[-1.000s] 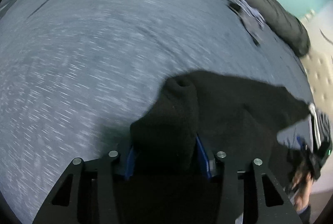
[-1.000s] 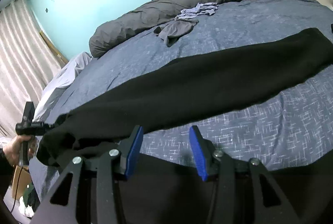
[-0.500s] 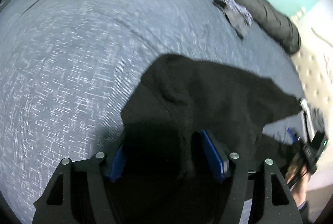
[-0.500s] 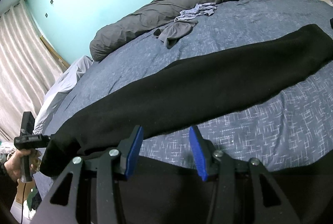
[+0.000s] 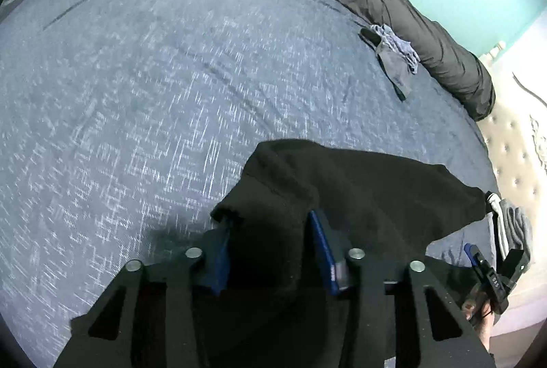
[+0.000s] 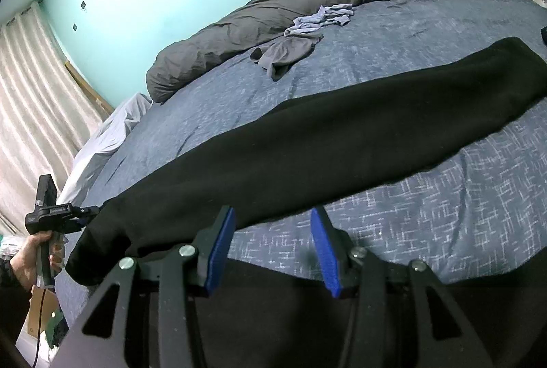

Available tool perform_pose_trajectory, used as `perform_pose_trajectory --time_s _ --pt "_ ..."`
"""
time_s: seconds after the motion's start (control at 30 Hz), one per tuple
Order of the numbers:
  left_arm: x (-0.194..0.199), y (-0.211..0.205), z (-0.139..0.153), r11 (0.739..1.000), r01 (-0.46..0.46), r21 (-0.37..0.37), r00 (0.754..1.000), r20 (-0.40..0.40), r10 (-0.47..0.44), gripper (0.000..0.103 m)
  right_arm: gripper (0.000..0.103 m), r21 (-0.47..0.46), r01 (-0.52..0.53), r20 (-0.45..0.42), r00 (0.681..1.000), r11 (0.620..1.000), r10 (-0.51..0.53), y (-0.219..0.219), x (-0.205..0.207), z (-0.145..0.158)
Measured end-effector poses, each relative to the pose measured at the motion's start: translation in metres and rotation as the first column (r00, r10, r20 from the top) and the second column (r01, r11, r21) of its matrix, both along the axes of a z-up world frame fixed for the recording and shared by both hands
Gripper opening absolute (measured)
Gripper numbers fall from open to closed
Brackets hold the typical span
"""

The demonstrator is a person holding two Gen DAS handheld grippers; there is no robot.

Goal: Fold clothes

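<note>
My left wrist view looks steeply down, close; my right shallower. Both share the long black fleece garment (image 5: 359, 190) (image 6: 324, 135) on the blue patterned bedspread (image 5: 171, 94) (image 6: 444, 197).

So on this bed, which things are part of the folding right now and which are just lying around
In the job:
black garment, stretched across the bed
left gripper, jaws closing with the garment's end between them
right gripper, open, nothing between its pads

Lying about:
grey crumpled clothes farther back on the bed
rolled dark grey duvet along the far edge
blue patterned bedspread
</note>
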State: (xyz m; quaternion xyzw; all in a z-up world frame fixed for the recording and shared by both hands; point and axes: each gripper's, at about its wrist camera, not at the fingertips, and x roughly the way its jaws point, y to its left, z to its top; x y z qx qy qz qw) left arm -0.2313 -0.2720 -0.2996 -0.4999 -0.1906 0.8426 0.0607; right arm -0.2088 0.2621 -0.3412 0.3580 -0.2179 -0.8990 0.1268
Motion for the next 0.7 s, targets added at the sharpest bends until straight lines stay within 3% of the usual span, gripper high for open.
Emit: perform_pose_trajectory --time_s 0.17,0.43,0.7 --pt "-0.001 -0.003 0.028 0.998 -0.023 -0.059 0.997 -0.074 0.019 0.026 0.047 -0.005 0.004 -0.003 1.000 1.000 -0.004 0.001 -0.001 0.000" --pt "-0.032 -0.035 0.099 0.977 -0.145 -0.154 0.970 -0.218 0.109 0.016 0.047 -0.006 0.005 -0.010 1.000 1.000 -0.005 0.003 -0.001 0.002" --pt "-0.086 -0.043 0.114 0.969 -0.193 -0.156 0.958 -0.245 0.152 0.015 0.047 -0.004 0.010 -0.006 1.000 1.000 -0.010 0.007 -0.003 0.000"
